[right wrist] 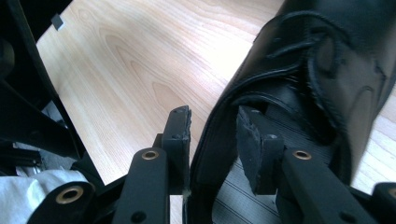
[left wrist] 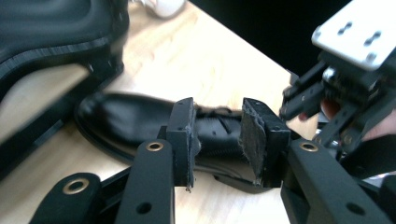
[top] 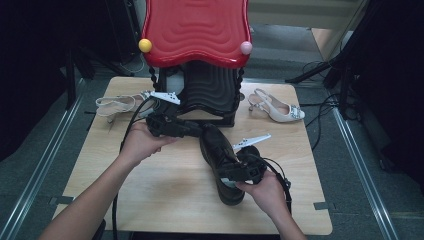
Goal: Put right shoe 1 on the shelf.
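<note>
Wooden table (top: 165, 175) bears a black shoe (top: 220, 155), right claw (right wrist: 212, 135) pinching its rim, left claw (left wrist: 217, 135) wide.

The right hand-held gripper (top: 235, 167) covers the heel end of the black leather shoe (top: 218, 150) in the high view. The red-topped shoe rack (top: 197, 30) is cut off by the far edge. Behind the left hand-held gripper (top: 192, 129), the left slingback sandal (top: 116, 105) is partly hidden.
</note>
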A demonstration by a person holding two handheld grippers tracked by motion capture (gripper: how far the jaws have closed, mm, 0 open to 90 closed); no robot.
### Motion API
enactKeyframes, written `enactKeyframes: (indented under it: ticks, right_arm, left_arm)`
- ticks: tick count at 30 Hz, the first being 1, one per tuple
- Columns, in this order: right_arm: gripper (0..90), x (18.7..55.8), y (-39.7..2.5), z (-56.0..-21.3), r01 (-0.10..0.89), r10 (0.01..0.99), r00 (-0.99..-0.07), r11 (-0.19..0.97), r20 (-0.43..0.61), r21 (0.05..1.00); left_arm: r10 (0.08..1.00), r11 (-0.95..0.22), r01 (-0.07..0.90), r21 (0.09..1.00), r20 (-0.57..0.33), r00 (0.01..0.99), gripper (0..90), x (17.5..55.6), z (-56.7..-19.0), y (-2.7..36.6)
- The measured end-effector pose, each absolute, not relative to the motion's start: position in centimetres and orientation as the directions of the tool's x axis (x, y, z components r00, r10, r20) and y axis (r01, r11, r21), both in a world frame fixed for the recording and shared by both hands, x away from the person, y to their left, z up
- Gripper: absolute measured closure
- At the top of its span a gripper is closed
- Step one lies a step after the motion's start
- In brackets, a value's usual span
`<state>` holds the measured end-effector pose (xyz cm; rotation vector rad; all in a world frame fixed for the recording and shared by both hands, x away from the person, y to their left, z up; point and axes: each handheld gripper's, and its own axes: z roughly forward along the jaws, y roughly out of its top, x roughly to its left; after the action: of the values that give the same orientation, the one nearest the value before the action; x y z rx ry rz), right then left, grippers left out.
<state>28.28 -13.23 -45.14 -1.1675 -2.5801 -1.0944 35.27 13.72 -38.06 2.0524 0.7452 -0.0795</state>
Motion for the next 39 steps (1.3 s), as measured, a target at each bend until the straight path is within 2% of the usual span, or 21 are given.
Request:
enactKeyframes:
  ticks: [5,11,16,19,27,32,39]
  right_arm:
    - [66.3,28.4,-12.3,-45.7,0.693,0.616,-0.702,0.473,0.358,0.544]
    - [65.3,28.9,-11.5,-46.4,0.695,0.623,-0.702,0.493,0.345,0.524]
    - [64.2,29.3,-10.6,-47.1,0.687,0.623,-0.711,0.512,0.327,0.516]
    - [63.0,29.5,-10.3,-47.3,0.683,0.631,-0.712,0.517,0.309,0.516]
    - [67.5,29.8,-9.7,-47.8,0.689,0.644,-0.708,0.539,0.292,0.484]
    - [75.9,29.8,-9.5,-48.1,0.673,0.649,-0.720,0.565,0.247,0.477]
    - [83.5,30.3,-10.1,-48.1,0.714,0.659,-0.686,0.532,0.306,0.455]
  left_arm:
    - [0.471,-0.399,0.522,0.754,-0.319,0.822,71.5,36.1,-36.4,13.8]
    - [0.480,-0.400,0.505,0.764,-0.295,0.826,57.3,37.1,-34.3,14.1]
    - [0.493,-0.397,0.502,0.768,-0.283,0.823,55.8,37.7,-33.1,14.3]
    - [0.486,-0.398,0.482,0.780,-0.266,0.833,61.0,38.1,-31.8,14.6]
    - [0.509,-0.370,0.482,0.794,-0.260,0.820,77.0,39.6,-29.4,15.2]
    - [0.520,-0.362,0.461,0.810,-0.235,0.821,86.4,40.4,-27.9,15.2]
    - [0.559,-0.349,0.438,0.828,-0.191,0.807,87.1,41.9,-25.3,15.4]
